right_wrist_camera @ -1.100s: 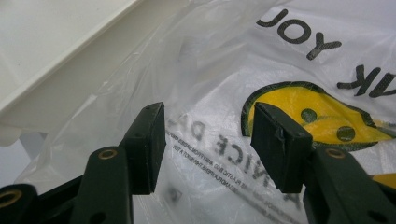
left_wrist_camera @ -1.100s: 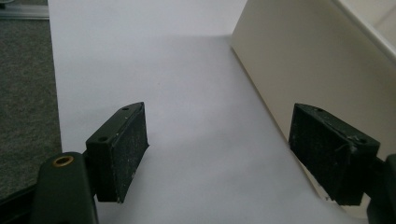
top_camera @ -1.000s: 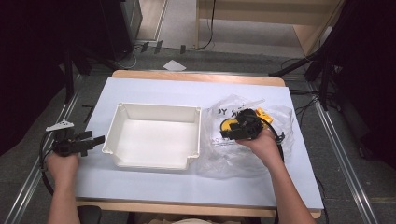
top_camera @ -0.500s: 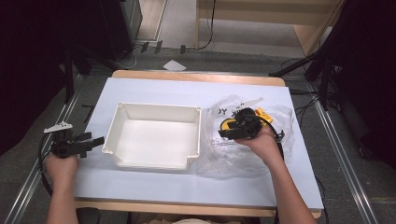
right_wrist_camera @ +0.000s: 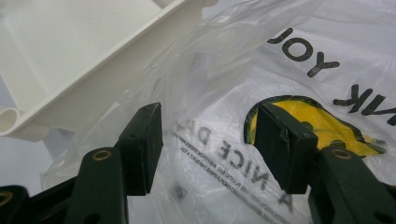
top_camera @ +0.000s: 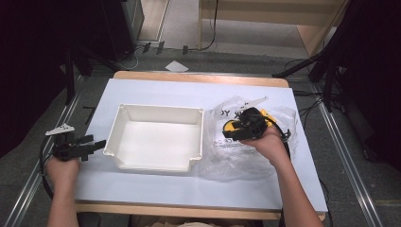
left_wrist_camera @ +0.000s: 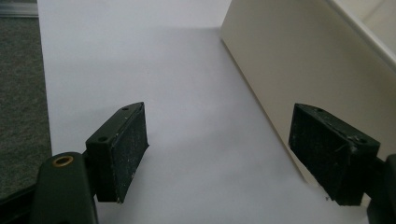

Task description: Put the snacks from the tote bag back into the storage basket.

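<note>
1. The clear plastic bag (top_camera: 246,142) lies crumpled on the right half of the desk (top_camera: 156,90), its left edge touching the right wall of the white tray (top_camera: 156,137). It carries black lettering and a yellow round print.
2. In the right gripper view the bag (right_wrist_camera: 261,93) spreads under and ahead of the black pads, the yellow print just beside the right-hand pad and the bag's far edge lapping against the tray's rim (right_wrist_camera: 93,88).
3. The right tongs (top_camera: 243,126) sit low over the middle of the bag, pointing left toward the tray, held by the person's right hand (top_camera: 267,142). In their own view the right tongs (right_wrist_camera: 210,140) stand parted to a medium gap with nothing pinched between the pads; only the bag's film lies in the gap below them.
4. The white tray is rectangular and sits at the middle of the desk, long side across it.
5. The left tongs (top_camera: 87,146) are at the desk's left edge, held by the left hand (top_camera: 61,165), their tips pointing right and stopping just short of the tray's left wall.
6. In the left gripper view the left tongs (left_wrist_camera: 219,154) are spread wide and hold nothing; bare desk (left_wrist_camera: 140,70) shows between the 2 pads, and the tray's outer wall (left_wrist_camera: 299,60) rises just beside the right-hand pad.
</note>
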Motion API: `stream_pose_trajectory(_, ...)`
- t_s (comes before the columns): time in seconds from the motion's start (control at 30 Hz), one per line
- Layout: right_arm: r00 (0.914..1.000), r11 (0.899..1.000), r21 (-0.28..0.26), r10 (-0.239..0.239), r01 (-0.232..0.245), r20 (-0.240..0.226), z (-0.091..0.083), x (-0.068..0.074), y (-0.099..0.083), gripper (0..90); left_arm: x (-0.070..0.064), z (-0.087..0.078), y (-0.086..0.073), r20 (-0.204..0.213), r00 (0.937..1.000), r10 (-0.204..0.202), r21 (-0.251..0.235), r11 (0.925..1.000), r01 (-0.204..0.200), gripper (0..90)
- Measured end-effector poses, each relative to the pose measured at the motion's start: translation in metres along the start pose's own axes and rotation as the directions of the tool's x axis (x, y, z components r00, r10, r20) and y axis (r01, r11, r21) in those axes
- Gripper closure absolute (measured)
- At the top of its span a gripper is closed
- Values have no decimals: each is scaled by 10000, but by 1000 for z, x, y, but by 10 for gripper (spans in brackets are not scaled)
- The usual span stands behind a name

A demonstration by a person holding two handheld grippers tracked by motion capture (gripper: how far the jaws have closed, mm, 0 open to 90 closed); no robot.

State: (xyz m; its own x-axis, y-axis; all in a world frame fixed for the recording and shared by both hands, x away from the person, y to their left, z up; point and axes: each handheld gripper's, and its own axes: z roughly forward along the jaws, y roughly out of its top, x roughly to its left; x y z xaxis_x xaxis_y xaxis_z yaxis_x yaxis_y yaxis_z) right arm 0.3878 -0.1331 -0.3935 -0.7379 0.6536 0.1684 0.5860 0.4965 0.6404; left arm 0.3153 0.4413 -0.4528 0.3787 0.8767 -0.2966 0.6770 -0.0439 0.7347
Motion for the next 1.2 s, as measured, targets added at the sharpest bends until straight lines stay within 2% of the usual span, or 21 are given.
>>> stream_pose_trajectory(0.53, 9997, 9997, -210, -81, 86, 249, -29, -7, 2, 424, 0, 0, 0, -36, 10000, 19, -17, 10000, -19, 208)
stream_pose_trajectory(1.03, 9994, 9987, -473, 209, -195, 291, -48, -16, 2, 426, 1, -2, -2, -41, 10000, -10, -48, 10000, 10, 208)
stream_pose_trajectory(1.2, 9987, 9968, -729, 344, -317, 365, -59, -20, 1, 427, 1, -3, -2, -77, 10000, -27, -65, 10000, 26, 208)
